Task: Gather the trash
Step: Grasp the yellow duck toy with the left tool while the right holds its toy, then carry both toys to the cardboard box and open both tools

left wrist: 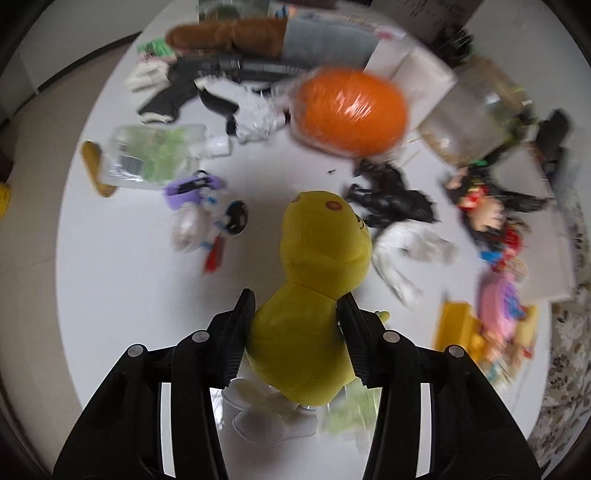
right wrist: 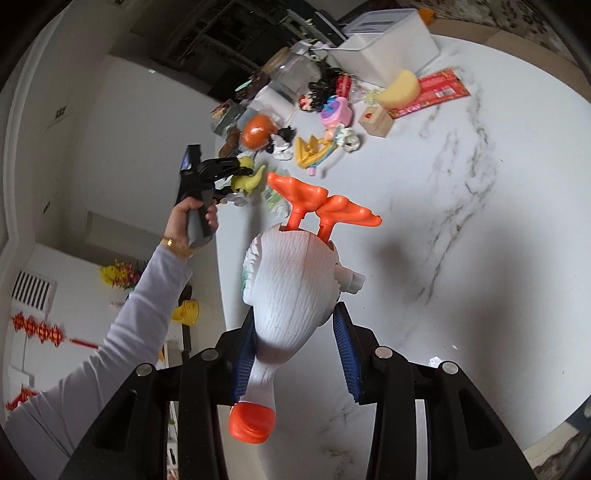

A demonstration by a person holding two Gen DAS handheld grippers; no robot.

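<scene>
My left gripper (left wrist: 295,306) is shut on a yellow plush toy (left wrist: 314,295) and holds it above the white round table (left wrist: 129,277). In the right wrist view the left gripper (right wrist: 243,171) shows at the table's left edge with the yellow plush (right wrist: 247,181) in it. My right gripper (right wrist: 295,321) is shut on a white toy goose (right wrist: 295,284) with orange feet (right wrist: 321,199) and an orange beak, held upside down over the marble tabletop (right wrist: 461,258). Crumpled black plastic (left wrist: 391,199) and white plastic (left wrist: 406,251) lie beyond the plush.
An orange wrapped ball (left wrist: 351,114), a clear bag with green contents (left wrist: 151,155), a toy gun (left wrist: 221,74), a brown plush (left wrist: 229,35), dolls (left wrist: 487,214), a white box (right wrist: 384,44), a red packet (right wrist: 432,92) and a wooden block (right wrist: 376,120) crowd the table.
</scene>
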